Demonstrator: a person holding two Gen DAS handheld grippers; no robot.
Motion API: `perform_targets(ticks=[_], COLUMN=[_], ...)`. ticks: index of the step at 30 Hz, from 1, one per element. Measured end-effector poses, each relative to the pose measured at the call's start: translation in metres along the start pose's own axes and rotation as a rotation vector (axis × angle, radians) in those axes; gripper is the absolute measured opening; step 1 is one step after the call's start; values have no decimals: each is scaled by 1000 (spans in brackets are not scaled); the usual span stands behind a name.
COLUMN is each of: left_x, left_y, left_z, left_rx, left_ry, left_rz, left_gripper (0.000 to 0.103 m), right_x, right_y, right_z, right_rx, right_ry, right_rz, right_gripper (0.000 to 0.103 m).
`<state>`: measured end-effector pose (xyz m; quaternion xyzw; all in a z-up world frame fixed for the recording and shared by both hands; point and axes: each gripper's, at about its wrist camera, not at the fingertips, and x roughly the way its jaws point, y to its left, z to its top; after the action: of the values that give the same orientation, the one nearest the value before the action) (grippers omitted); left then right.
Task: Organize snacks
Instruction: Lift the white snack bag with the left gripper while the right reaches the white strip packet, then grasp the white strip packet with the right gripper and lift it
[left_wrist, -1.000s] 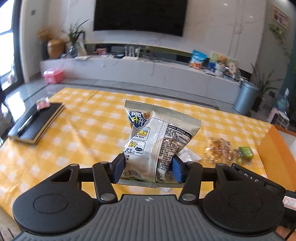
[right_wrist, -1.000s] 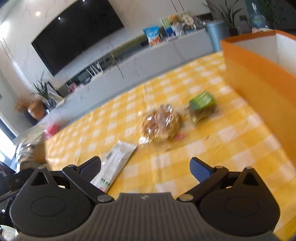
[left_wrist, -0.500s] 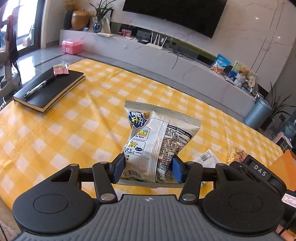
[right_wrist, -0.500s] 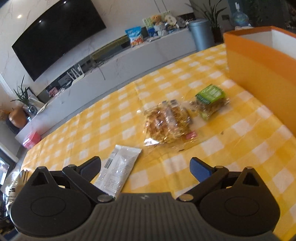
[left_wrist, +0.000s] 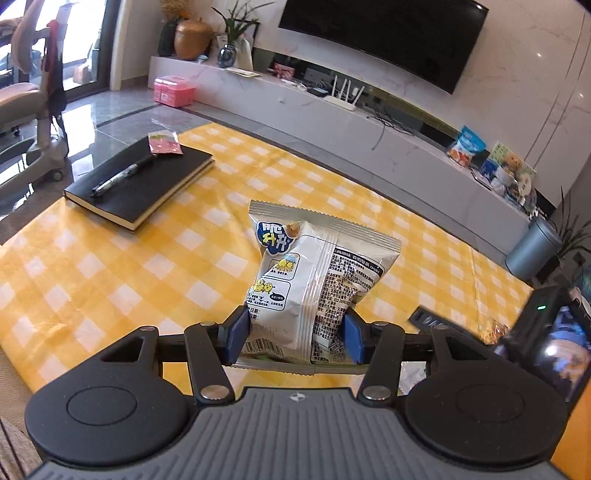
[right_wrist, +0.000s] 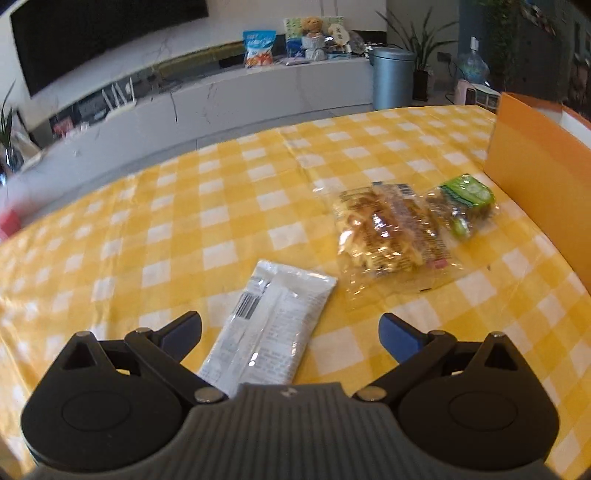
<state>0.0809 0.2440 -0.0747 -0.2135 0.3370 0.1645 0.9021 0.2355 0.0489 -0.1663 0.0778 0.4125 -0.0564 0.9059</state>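
My left gripper (left_wrist: 295, 334) is shut on a white snack bag (left_wrist: 317, 280) with a blue logo, held upright above the yellow checked tablecloth (left_wrist: 110, 277). In the right wrist view my right gripper (right_wrist: 290, 330) stands open just above the table, with a flat white snack packet (right_wrist: 273, 328) lying between and in front of its fingers, untouched. Beyond it lie a clear bag of waffle pastry (right_wrist: 388, 232) and a small green-labelled snack (right_wrist: 465, 203). An orange box (right_wrist: 535, 177) stands at the right. The other gripper's body (left_wrist: 546, 332) shows at the left wrist view's right edge.
A black notebook (left_wrist: 140, 184) with a pen and a pink packet on it lies at the table's far left. Past the table are a low white TV console (right_wrist: 258, 85), a grey bin (right_wrist: 391, 77) and a chair (left_wrist: 26, 107) on the floor.
The left gripper has swung left with the bag still held, bringing the notebook closer into view. The right gripper has moved down and nearer the white packet, which now lies between its fingers.
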Motion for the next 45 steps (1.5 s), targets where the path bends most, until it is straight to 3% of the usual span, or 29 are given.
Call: perform_targets(ticks=[4, 9, 16, 19, 25, 32, 36, 38, 41, 45], left_x=[-3, -1, 3, -2, -6, -4, -3, 0, 3, 4], left_y=[-4, -15, -30, -40, -60, -92, -98, -99, -102, -104], left_z=[-1, -1, -8, -11, -19, -37, -42, -44, -46, -51], left_rx=[16, 44, 88, 126, 173, 268, 291, 294, 296, 323], left_ry=[3, 1, 24, 17, 32, 68, 76, 82, 94, 87], left_rz=[-19, -60, -76, -94, -141, -191, -195, -193, -199, -229], left_gripper=[60, 60, 60, 60, 60, 60, 60, 60, 60, 60], right_x=[13, 13, -3, -9, -26, -43, -51, -49, -42, -39], right_y=[22, 10, -17, -43, -107, -172, -205, -216, -233, -222], right_z=[-13, -17, -23, -21, -27, -35, -35, -28, -17, -17], right_rx=[-135, -138, -216, -233, -316, -309, -231, -154, -57, -78], right_ry=[47, 45, 31, 80, 122, 157, 159, 142, 115, 106], right_rz=[-21, 4, 67, 112, 138, 144, 220, 222, 194, 287], right_gripper=[89, 89, 58, 54, 55, 55, 68, 90, 91, 96])
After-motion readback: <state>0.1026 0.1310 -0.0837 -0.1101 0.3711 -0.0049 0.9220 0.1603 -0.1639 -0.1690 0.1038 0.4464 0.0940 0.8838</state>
